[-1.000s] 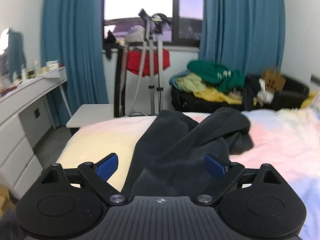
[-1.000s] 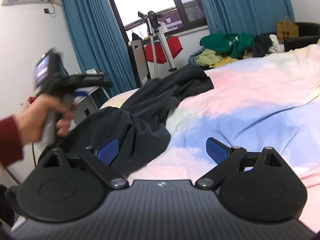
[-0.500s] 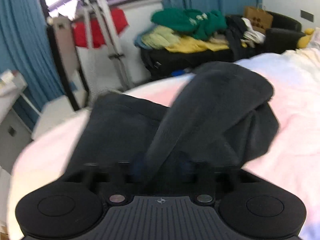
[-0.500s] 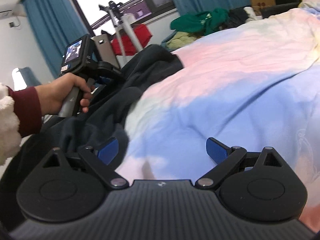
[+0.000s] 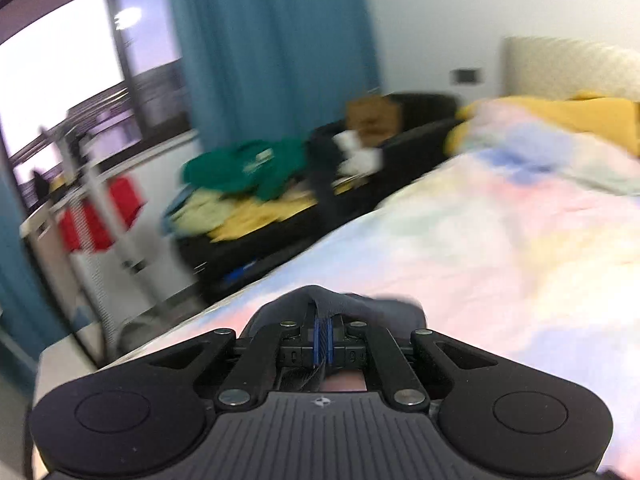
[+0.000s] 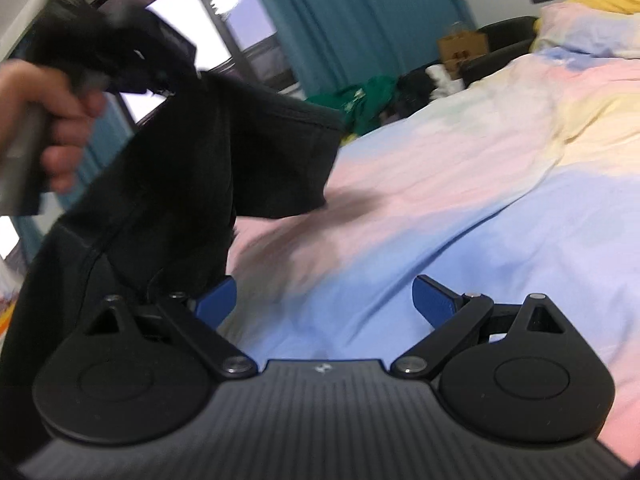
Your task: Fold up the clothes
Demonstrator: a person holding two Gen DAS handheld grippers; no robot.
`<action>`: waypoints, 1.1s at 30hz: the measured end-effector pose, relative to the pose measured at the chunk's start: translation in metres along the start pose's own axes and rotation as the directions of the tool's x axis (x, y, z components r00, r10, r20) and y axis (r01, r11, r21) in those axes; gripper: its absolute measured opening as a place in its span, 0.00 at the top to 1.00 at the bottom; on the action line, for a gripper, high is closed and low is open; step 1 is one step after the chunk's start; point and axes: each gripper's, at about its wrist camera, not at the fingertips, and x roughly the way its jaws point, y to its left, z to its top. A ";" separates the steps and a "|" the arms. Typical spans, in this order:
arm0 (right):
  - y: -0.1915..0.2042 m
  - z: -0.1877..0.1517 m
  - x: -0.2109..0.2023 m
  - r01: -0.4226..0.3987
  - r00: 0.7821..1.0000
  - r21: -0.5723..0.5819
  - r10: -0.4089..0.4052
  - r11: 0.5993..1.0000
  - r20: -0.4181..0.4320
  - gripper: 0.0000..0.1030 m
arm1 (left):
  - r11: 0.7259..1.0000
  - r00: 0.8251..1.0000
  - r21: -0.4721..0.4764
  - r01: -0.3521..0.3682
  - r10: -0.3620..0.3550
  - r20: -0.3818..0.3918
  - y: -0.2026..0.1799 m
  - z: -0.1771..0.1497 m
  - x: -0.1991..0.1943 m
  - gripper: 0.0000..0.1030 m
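My left gripper (image 5: 322, 334) is shut on a fold of the black garment (image 5: 340, 304), which bunches over its blue pads. In the right wrist view the same left gripper (image 6: 158, 76) is held high by a hand (image 6: 60, 120), and the black garment (image 6: 192, 176) hangs from it down to the pastel bedspread (image 6: 460, 200). My right gripper (image 6: 324, 300) stands open low over the bedspread, with nothing between its fingers. The hanging cloth brushes its left finger (image 6: 214, 300).
Beyond the bed's far edge a dark sofa carries a pile of green and yellow clothes (image 5: 244, 176) and a brown paper bag (image 5: 372, 118). A clothes rack with a red item (image 5: 100, 216) stands by the window. Teal curtains (image 5: 264, 48) hang behind. Yellow bedding (image 5: 580, 114) lies at the headboard end.
The left gripper closed on the black garment and lifted it off the bed, swinging right. The right gripper stayed open and moved closer to the hanging cloth.
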 end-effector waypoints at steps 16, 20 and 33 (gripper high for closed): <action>-0.091 0.017 -0.049 0.015 0.995 0.440 0.031 0.898 -0.098 0.07 | 0.902 0.991 -0.429 0.045 -0.094 -0.093 -0.050 -0.164 -0.155 0.43; -0.107 0.005 -0.049 -0.102 0.974 0.678 0.213 0.728 -0.082 0.06 | 0.809 0.991 -0.583 -0.073 -0.008 -0.135 -0.003 -0.244 -0.224 0.34; -0.123 -0.014 -0.013 0.109 0.970 0.784 0.107 0.611 -0.218 0.06 | 0.508 0.981 -0.839 -0.194 0.123 -0.152 0.051 -0.382 -0.296 0.26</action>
